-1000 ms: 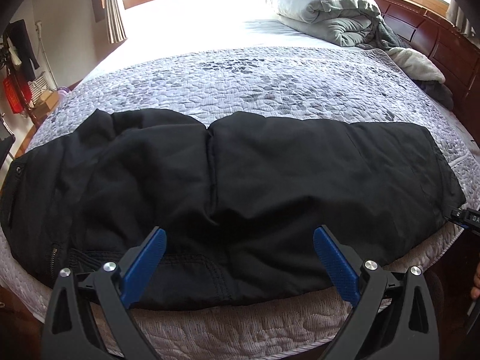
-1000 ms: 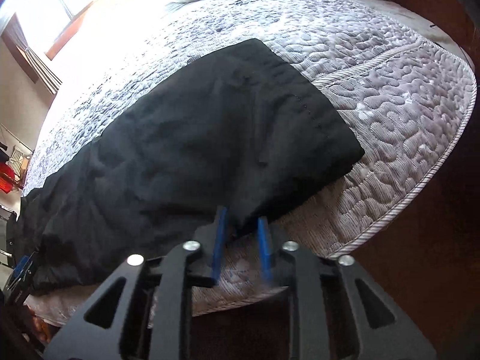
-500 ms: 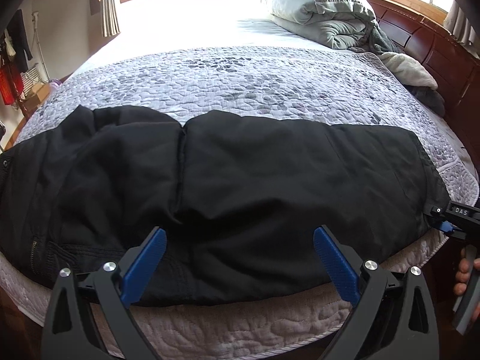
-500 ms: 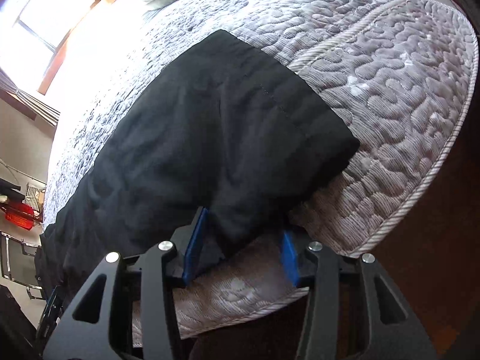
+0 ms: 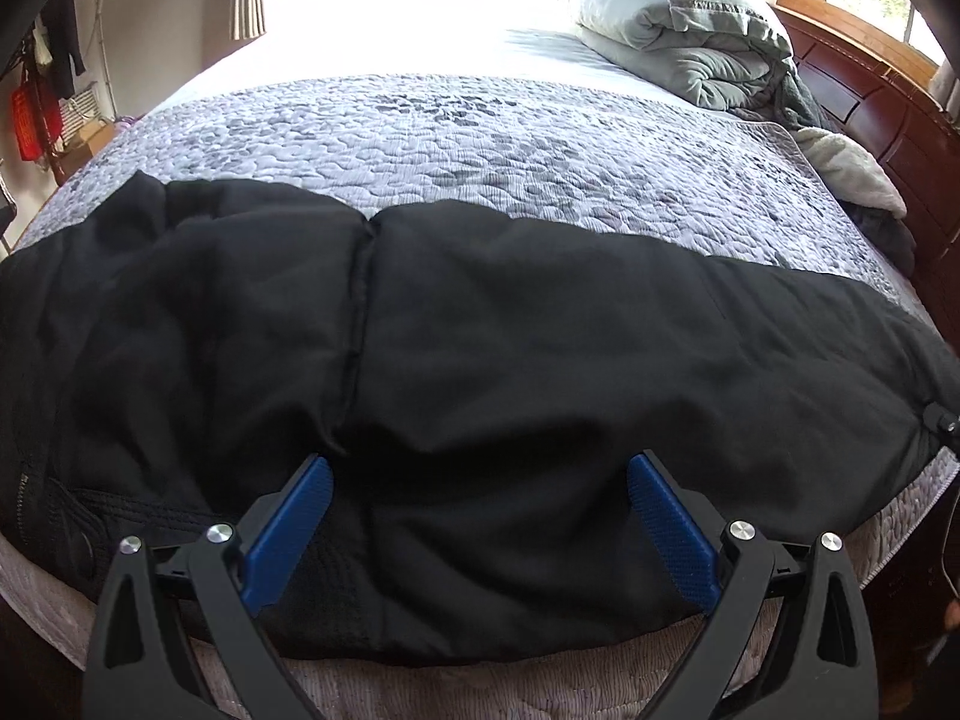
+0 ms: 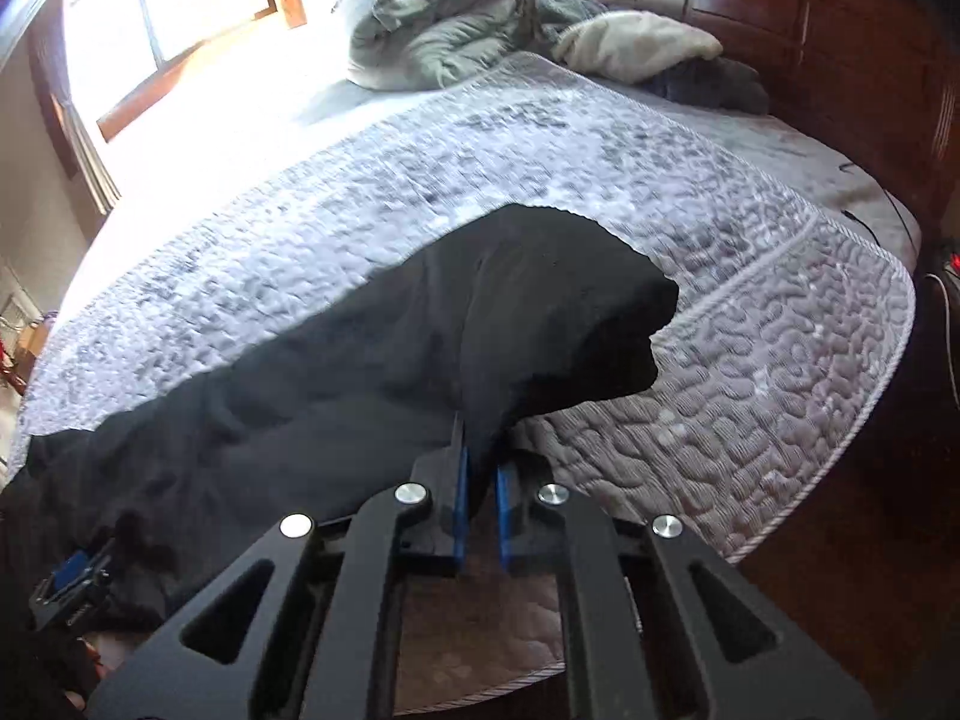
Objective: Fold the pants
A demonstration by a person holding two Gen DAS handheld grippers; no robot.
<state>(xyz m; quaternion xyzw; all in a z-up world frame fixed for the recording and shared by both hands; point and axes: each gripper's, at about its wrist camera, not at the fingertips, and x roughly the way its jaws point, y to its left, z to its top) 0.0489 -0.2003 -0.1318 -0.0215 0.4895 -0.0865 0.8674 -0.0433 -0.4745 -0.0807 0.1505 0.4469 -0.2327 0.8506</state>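
Black pants (image 5: 480,360) lie lengthwise across the near edge of the bed, waist and zipper at the left, leg cuffs at the right. My left gripper (image 5: 477,504) is open, its blue pads straddling the near edge of the pants around mid-thigh. My right gripper (image 6: 480,474) is shut on the near hem of the pants' cuff end (image 6: 540,324), which is lifted and bunched above the quilt. The right gripper's tip also shows at the far right of the left wrist view (image 5: 942,420).
The bed has a grey quilted cover (image 5: 480,144). A rolled grey duvet (image 5: 678,30) and a cream blanket (image 6: 636,42) lie at the far end by the dark wooden headboard (image 6: 840,60). Windows are behind; a cluttered rack (image 5: 42,102) stands at the left.
My right gripper closed on the cuff-end hem and lifted it, bunching the cloth. My left gripper moved forward over the pants' near edge, still open.
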